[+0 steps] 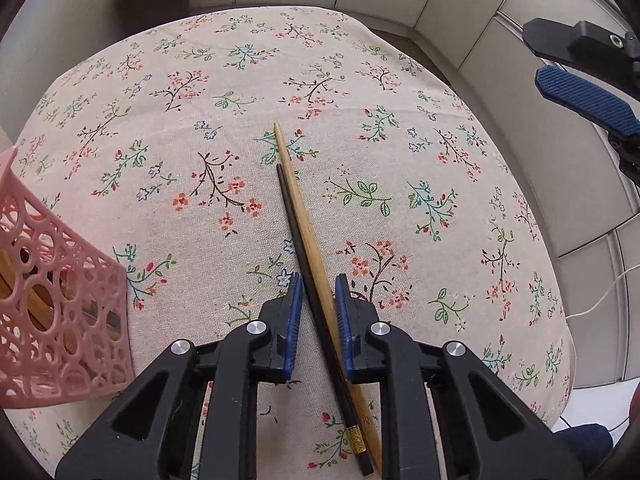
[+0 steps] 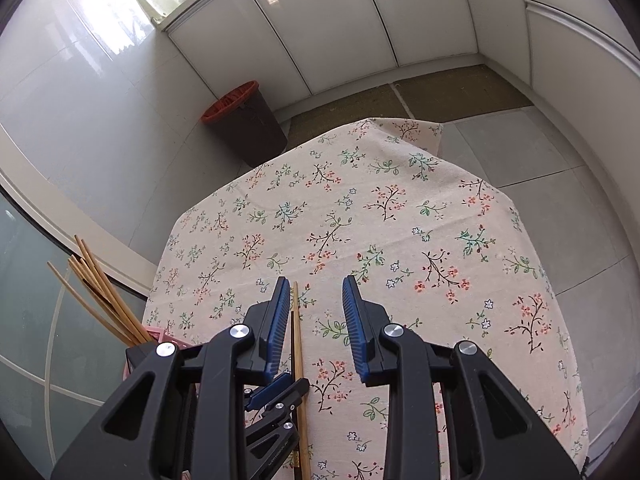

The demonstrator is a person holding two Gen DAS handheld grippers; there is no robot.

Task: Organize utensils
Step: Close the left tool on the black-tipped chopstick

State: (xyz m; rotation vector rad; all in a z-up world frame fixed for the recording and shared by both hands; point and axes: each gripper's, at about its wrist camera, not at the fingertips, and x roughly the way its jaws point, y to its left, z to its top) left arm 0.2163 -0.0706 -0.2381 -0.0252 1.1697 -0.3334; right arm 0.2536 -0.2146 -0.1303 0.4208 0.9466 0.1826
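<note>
Two chopsticks lie side by side on the floral tablecloth [image 1: 400, 140]: a pale wooden chopstick [image 1: 298, 200] and a shorter black chopstick [image 1: 290, 208] with a gold band near its end. My left gripper [image 1: 318, 278] points steeply down over them, and its blue pads press both sticks from either side. In the right wrist view the left gripper [image 2: 286, 390] shows low in the middle with the wooden chopstick [image 2: 297, 332] running through it. My right gripper [image 2: 316, 280] hovers above the cloth, open, with nothing between its fingers; the left wrist view has it at the upper right [image 1: 534, 54].
A pink openwork basket [image 1: 60, 300] stands at the table's left edge, holding several wooden chopsticks [image 2: 104, 292] that stick up. A dark bin with a red rim [image 2: 248, 124] stands on the floor beyond the table. White cabinets [image 2: 340, 20] line the wall.
</note>
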